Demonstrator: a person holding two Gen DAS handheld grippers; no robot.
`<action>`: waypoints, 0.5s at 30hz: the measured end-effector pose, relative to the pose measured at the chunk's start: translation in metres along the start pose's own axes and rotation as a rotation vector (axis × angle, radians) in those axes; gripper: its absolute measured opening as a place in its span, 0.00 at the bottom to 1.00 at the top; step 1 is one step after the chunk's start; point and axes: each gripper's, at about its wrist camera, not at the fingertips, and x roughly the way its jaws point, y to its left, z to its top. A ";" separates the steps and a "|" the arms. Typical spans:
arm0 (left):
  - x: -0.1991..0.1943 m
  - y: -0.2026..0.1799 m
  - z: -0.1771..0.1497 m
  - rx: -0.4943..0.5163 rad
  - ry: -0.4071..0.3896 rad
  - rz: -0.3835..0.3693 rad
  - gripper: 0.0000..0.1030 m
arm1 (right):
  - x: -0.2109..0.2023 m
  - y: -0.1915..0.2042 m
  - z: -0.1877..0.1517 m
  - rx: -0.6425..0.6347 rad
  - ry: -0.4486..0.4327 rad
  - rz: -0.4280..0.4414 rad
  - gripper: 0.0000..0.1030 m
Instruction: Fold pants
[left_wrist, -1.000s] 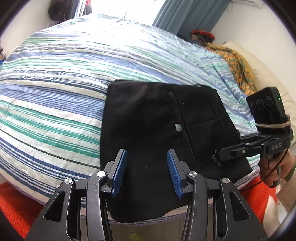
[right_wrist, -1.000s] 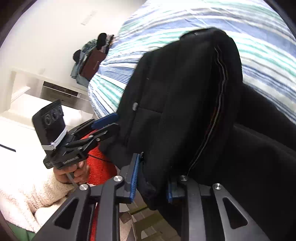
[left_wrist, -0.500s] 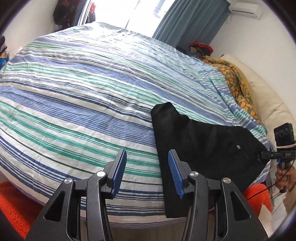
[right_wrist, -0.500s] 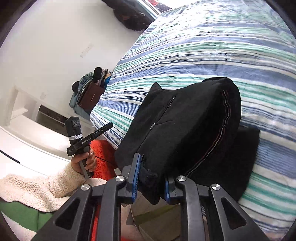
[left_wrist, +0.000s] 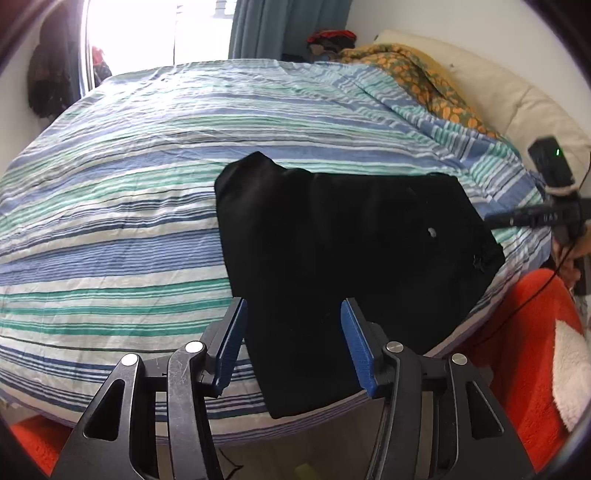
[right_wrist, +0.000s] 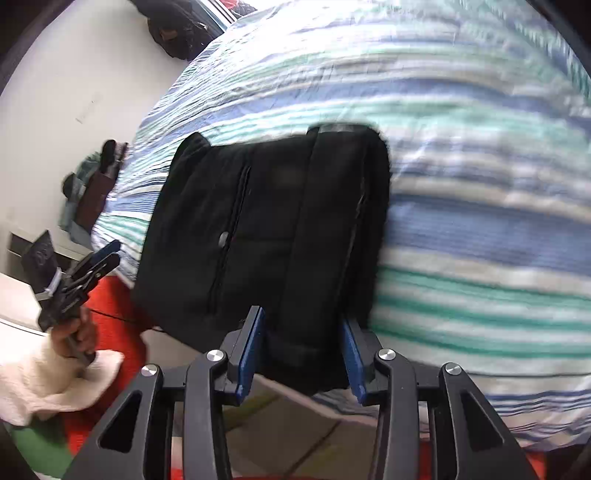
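Observation:
The black pants (left_wrist: 347, 258) lie folded into a rough rectangle near the bed's near edge; they also show in the right wrist view (right_wrist: 266, 229), which is blurred. My left gripper (left_wrist: 291, 343) is open and empty, its blue pads just above the fold's near end. My right gripper (right_wrist: 303, 354) is open, its pads either side of the fold's near edge without gripping it. The right gripper also shows at the far right of the left wrist view (left_wrist: 532, 218), and the left gripper at the left of the right wrist view (right_wrist: 92, 266).
The striped blue, green and white bedspread (left_wrist: 129, 206) covers the bed. An orange patterned blanket (left_wrist: 417, 74) and cream pillow (left_wrist: 517, 103) lie at the head. A red rug (left_wrist: 528, 354) covers the floor beside the bed.
My right gripper has opened and let go of the pants, which now lie flat on the bed. My left gripper has swung back over the pants' near end.

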 end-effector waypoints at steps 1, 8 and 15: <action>0.006 -0.004 -0.002 0.012 0.019 0.005 0.56 | -0.011 0.005 0.010 -0.030 -0.054 -0.031 0.40; 0.027 -0.021 -0.015 0.082 0.093 0.041 0.62 | 0.016 0.044 0.057 -0.094 -0.202 0.045 0.40; 0.022 -0.016 -0.016 0.059 0.101 0.025 0.64 | 0.047 0.031 0.038 -0.018 -0.140 -0.034 0.29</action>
